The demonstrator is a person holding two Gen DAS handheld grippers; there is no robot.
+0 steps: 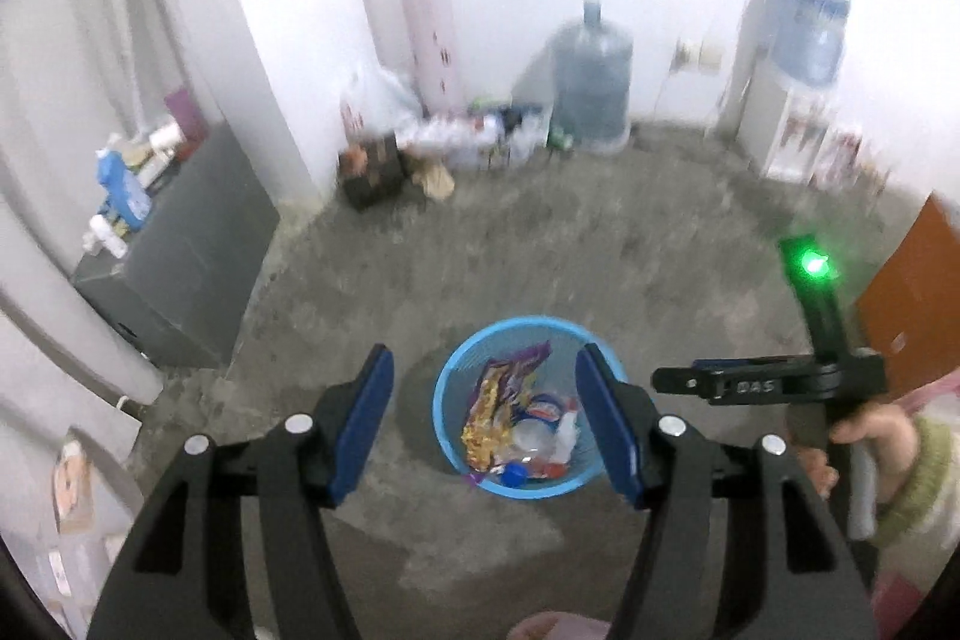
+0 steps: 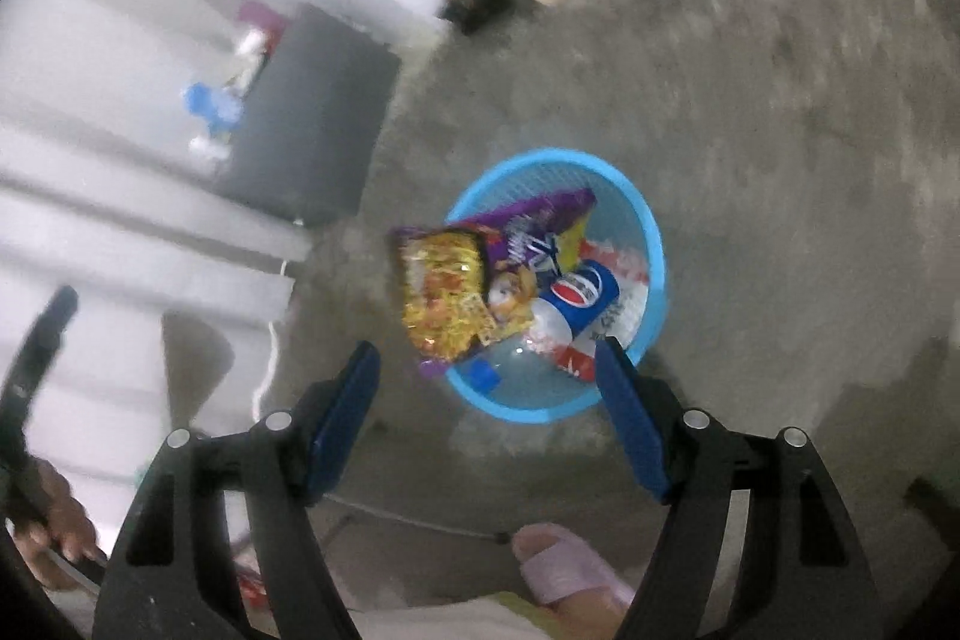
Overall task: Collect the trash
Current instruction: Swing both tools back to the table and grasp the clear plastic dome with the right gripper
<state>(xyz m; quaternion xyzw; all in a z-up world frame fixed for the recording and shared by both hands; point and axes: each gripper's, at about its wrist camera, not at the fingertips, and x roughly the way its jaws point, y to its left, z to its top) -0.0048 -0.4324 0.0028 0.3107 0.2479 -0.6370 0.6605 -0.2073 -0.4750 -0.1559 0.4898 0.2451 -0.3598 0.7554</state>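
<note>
We see the right gripper [image 2: 489, 418] with its jaws spread wide, nothing between the blue pads [image 2: 630, 421]. Beyond them a blue mesh basket [image 2: 657, 244] stands on the concrete floor [image 2: 780, 112]. In it: a yellow-and-purple snack bag [image 2: 447, 298] leaning over the left rim, a Pepsi bottle [image 2: 576, 304], a blue cap [image 2: 483, 375]. A pink slipper [image 2: 570, 562] lies near the bottom edge. Background blurred.

Round blue mesh bin [image 1: 447, 403] upright on concrete, with purple-yellow snack wrapper [image 2: 456, 292], Pepsi bottle [image 2: 573, 301] inside.
</note>
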